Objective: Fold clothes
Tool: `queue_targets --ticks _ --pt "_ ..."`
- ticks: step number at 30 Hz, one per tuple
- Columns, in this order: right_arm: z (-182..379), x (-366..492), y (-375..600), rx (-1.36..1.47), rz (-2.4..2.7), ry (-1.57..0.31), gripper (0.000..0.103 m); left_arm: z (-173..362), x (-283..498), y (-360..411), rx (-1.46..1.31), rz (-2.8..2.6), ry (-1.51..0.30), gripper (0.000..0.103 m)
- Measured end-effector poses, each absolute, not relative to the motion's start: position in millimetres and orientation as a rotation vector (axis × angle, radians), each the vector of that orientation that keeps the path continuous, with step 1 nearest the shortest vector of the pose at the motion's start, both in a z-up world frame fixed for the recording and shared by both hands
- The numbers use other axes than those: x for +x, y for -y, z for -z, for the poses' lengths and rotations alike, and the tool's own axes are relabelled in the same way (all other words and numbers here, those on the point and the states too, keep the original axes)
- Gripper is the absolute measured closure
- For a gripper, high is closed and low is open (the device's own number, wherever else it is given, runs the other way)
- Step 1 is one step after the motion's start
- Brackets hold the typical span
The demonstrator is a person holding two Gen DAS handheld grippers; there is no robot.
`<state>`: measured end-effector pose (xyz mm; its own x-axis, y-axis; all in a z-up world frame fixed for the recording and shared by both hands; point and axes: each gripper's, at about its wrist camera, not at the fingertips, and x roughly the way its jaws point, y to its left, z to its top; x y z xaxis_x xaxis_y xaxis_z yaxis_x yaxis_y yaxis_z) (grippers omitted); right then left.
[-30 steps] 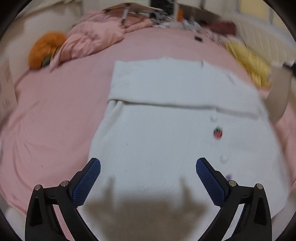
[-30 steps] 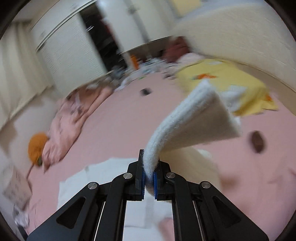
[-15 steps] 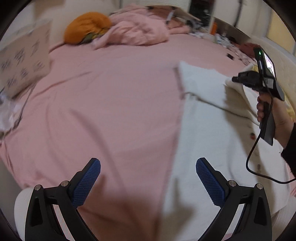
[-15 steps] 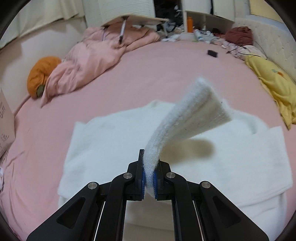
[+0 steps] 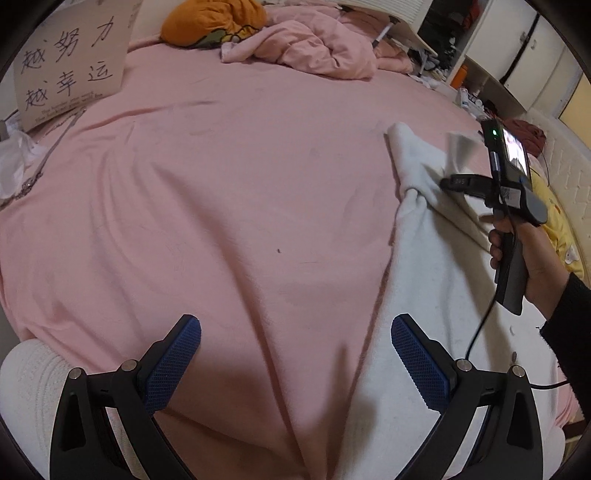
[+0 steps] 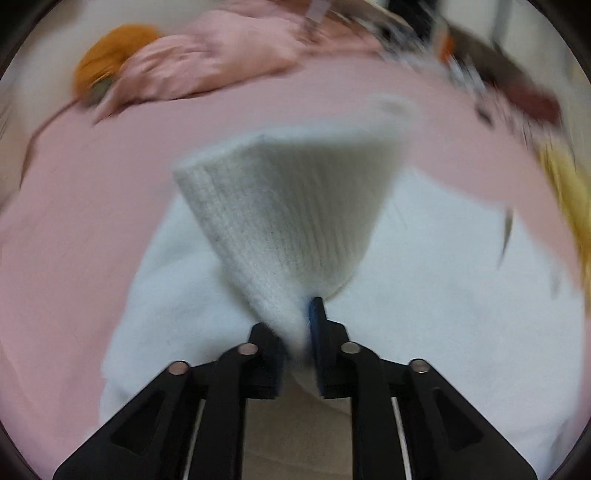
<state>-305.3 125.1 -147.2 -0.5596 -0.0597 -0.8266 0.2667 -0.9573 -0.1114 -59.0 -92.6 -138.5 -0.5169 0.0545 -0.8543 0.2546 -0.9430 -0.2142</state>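
Now, by parts:
Left gripper (image 5: 295, 363): blue-padded fingers spread wide, gripping nothing, above the pink bedsheet (image 5: 221, 184), beside the garment's edge.
Right gripper (image 6: 299, 332): fingers pinched tight on a ribbed cuff (image 6: 288, 206) of the white sweater (image 6: 443, 314), which fans up from the pads.
Sweater: spread on the sheet, right of the left gripper.
Hand (image 5: 532, 254): grips the right gripper's handle.
Far side: crumpled pink blanket (image 5: 314, 48), orange cushion (image 5: 210, 20), handwritten sign (image 5: 70, 59).
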Motion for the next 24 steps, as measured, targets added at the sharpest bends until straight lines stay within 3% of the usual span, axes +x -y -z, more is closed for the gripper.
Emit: queue_targets --ticks 1,5,8,15,18,21,24 --pt "144 -300 -121 1.320 2.562 -0.336 0.066 138 -58 93 1.482 2.594 -0.476 0.000" --pt "128 -279 -108 1.201 2.414 -0.285 0.066 132 -60 93 1.464 2.600 -0.456 0.000" --pt "110 -263 -150 1.112 2.501 -0.106 0.066 114 -76 93 1.391 2.663 -0.447 0.000" --pt "113 -261 -304 1.212 2.875 0.081 0.066 67 -219 11 1.373 2.968 -0.397 0.000" --pt "127 -263 -353 1.297 2.894 0.149 0.066 87 -297 -61 1.563 3.042 -0.400 0.000" --pt "142 -264 -401 1.384 2.909 0.219 0.066 145 -353 -110 1.804 2.927 -0.395 0.000" --pt "148 -258 -430 1.385 2.921 0.298 0.068 175 -360 -116 1.749 2.899 -0.231 0.003"
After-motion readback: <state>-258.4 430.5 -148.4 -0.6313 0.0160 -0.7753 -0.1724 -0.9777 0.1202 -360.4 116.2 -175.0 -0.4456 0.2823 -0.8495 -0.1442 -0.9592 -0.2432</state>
